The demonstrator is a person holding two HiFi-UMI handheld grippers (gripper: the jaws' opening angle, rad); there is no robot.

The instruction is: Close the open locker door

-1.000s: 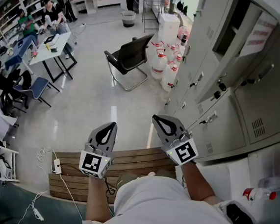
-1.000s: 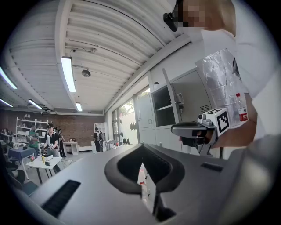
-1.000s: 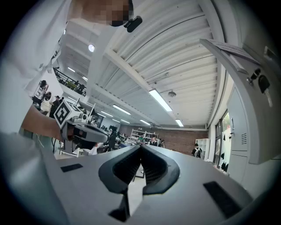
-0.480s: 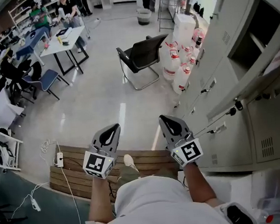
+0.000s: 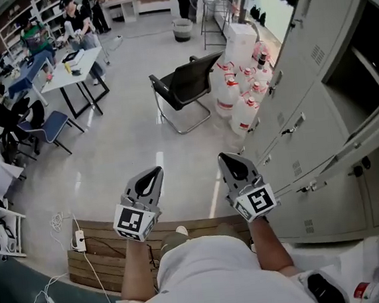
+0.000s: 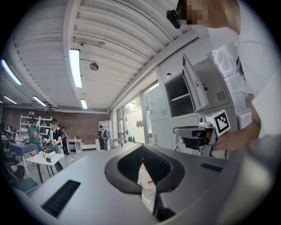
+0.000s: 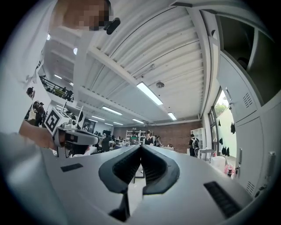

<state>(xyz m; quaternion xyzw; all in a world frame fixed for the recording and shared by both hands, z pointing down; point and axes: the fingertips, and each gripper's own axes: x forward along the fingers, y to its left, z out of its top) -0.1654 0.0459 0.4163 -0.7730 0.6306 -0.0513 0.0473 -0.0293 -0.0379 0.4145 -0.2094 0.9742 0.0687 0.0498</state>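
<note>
Both grippers had dropped lower in the head view over the last second. The camera had also swung, so the lockers (image 5: 309,149) filled more of the right side and the dark open compartment (image 5: 367,57) sat high at the right edge.

1. On the left gripper (image 5: 154,172) the jaws were together and held nothing. In the left gripper view only a distant white jug (image 6: 146,182) showed through the slit between them.
2. On the right gripper (image 5: 225,157) the jaws were together, as in both earlier pictures, and held nothing.
3. The locker door (image 6: 194,85) stood swung outward from its compartment in the upper row. It was above and to the right of the right gripper, well apart from both tools, and nothing touched it.
4. The wooden bench (image 5: 98,246) lay directly below the grippers. The black chair (image 5: 181,81) stood farther out on the floor.

Assessment: the change was one of position only. The door remained open, so the task was wholly undone. The step in hand appeared to be the approach. The right gripper was nearer the lockers and seemed the likelier one to be raised to the door and push it shut. Closed jaws would suit a push.
</note>
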